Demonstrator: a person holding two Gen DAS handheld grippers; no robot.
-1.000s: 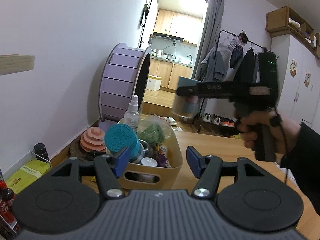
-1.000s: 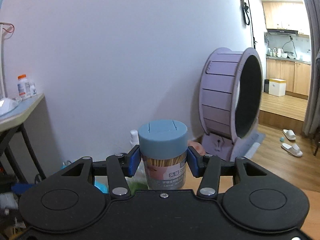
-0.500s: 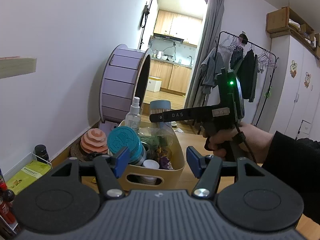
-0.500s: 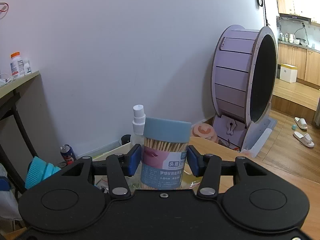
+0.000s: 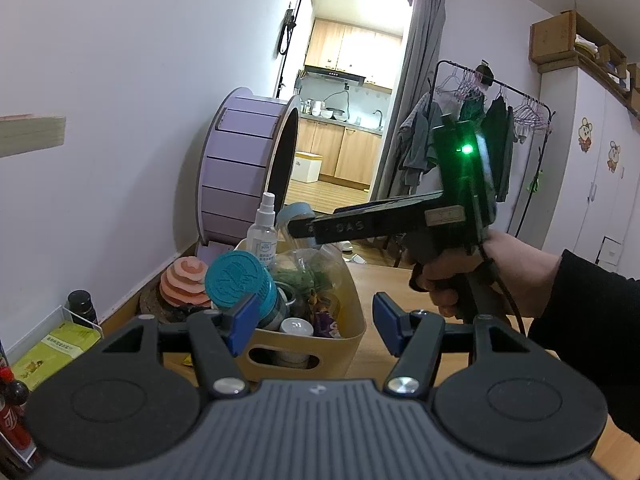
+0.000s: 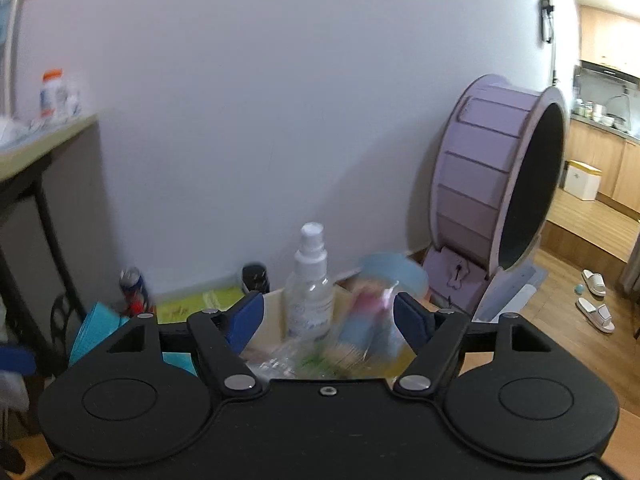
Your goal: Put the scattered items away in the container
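While the right gripper (image 6: 328,316) is held over the beige container (image 5: 352,320), its jaws have just been opening, and the toothpick jar (image 6: 372,312) with the pale blue lid is seen blurred and tilted between the blue pads, which no longer press on it. The jar is judged to be dropping into the far part of the container, just beside the clear spray bottle (image 6: 310,284) that stands upright there. In the left wrist view only the blue lid (image 5: 296,214) is visible behind the finger of the right gripper. The left gripper (image 5: 312,324) is kept near the front of the container with its jaws apart and nothing between them. The container is already crowded: a teal-lidded jar (image 5: 240,280), a crumpled clear bag (image 5: 316,268) and a small white cap (image 5: 296,328) are seen inside. To do this step well, the right gripper should be kept wide until the jar is clear, and it should then be lifted straight up, so that the spray bottle is not knocked over. The jar may come to rest leaning on the bag; this is acceptable if it stays inside the rim.
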